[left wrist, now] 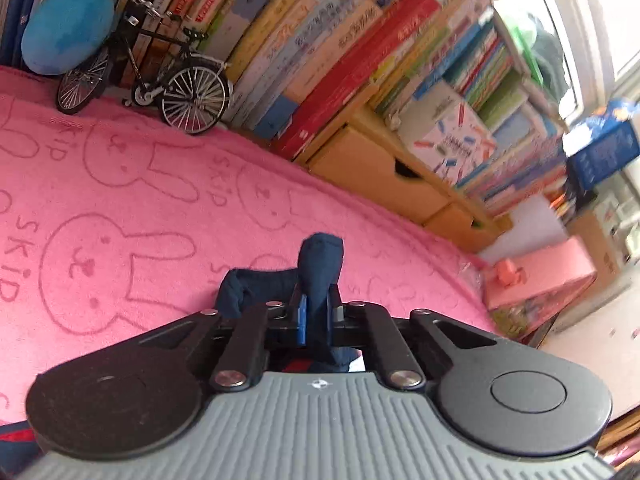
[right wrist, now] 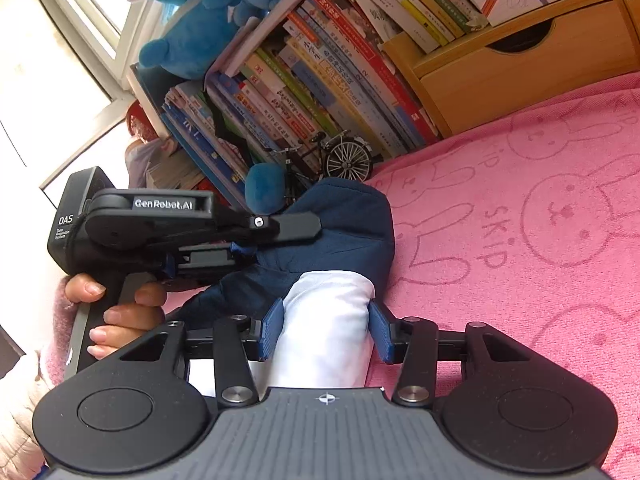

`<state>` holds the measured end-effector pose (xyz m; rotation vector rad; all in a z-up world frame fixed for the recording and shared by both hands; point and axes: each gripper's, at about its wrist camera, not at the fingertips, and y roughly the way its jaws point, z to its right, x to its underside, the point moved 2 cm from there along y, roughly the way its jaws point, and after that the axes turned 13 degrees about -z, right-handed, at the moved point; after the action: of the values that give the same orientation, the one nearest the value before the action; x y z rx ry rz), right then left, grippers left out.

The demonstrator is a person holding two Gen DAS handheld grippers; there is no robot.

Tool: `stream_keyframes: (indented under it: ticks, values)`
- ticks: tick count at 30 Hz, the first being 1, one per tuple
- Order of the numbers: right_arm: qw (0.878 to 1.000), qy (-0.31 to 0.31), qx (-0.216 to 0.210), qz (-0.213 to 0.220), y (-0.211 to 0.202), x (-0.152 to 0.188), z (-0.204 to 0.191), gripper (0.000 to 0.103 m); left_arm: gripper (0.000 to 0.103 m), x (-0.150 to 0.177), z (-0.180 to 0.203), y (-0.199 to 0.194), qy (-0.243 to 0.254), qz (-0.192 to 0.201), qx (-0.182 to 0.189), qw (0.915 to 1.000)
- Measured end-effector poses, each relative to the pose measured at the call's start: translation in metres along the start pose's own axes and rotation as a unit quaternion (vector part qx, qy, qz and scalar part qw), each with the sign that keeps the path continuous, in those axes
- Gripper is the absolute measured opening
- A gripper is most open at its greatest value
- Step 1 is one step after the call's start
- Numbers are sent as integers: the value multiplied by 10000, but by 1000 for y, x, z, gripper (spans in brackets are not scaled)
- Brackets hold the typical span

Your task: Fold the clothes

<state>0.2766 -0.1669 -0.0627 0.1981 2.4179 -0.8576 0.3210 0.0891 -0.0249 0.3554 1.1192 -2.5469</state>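
Observation:
A navy blue garment with a white part lies bunched on a pink rabbit-print towel. My right gripper has its blue pads pressed on either side of the white part, low in the right wrist view. My left gripper is shut on a navy fold that sticks up between its fingers. The right wrist view also shows the left gripper, coming from the left and biting the navy cloth, with a person's hand on its handle.
Behind the towel stand rows of books, a model bicycle, a blue plush toy and wooden drawers. A pink box sits past the towel's right end. A window is at the left.

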Motion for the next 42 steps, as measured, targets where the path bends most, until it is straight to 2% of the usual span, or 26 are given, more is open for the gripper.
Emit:
stream_keyframes:
  ticks: [2,6,7,8,9,10,11,12,13,15,16,18,19,20,24,38,40,42]
  values:
    - [10000,0,-4,-9,0,0,0,48,8,-5,-9,-2,-332,134,272,9990]
    - [10000,1,-12,-26,1,0,0,48,12,-8,-23,1,-864,142,400,9954]
    - [10000,1,-14,-31,1,0,0,48,17,-9,-25,0,-962,153,460,9942]
    - [10000,1,-17,-35,1,0,0,49,33,-8,-27,0,-1040,74,621,9926]
    - [10000,6,-22,-40,1,0,0,49,42,-8,-29,0,-1118,-6,782,9906]
    - [10000,12,-28,-45,1,0,0,49,60,-8,-31,0,-1190,-86,939,9884]
    - [10000,17,-36,-49,1,0,1,50,69,-6,-30,2,-1112,-194,988,9887]
    - [10000,22,-40,-53,2,0,1,50,69,-4,-28,4,-1033,-302,1037,9888]
    - [10000,25,-42,-58,2,0,0,50,68,-2,-26,7,-950,-407,1075,9888]
    - [10000,27,-39,-67,2,0,0,50,48,0,-16,13,-567,-455,583,9956]
    - [10000,27,-37,-66,2,0,0,50,27,0,-9,18,-342,-522,226,9978]
    - [10000,43,7,-80,3,0,0,50,17,0,-2,27,-77,-533,-134,9985]
    - [9999,67,7,-84,3,0,0,50,10,-1,1,27,32,-502,-150,9986]
    - [9999,91,8,-87,3,0,1,50,8,-1,4,28,138,-472,-165,9987]
    - [9999,93,-3,-111,4,0,2,50,5,-11,3,26,54,-432,-192,9989]
    - [9998,105,-61,-156,4,-1,2,51,6,-41,-18,28,-677,-193,117,9975]
    - [9998,91,-62,-171,4,-1,2,51,7,-45,-21,27,-792,-91,81,9968]
    - [9998,76,-57,-192,4,-1,1,51,8,-51,-26,20,-922,249,-53,9954]
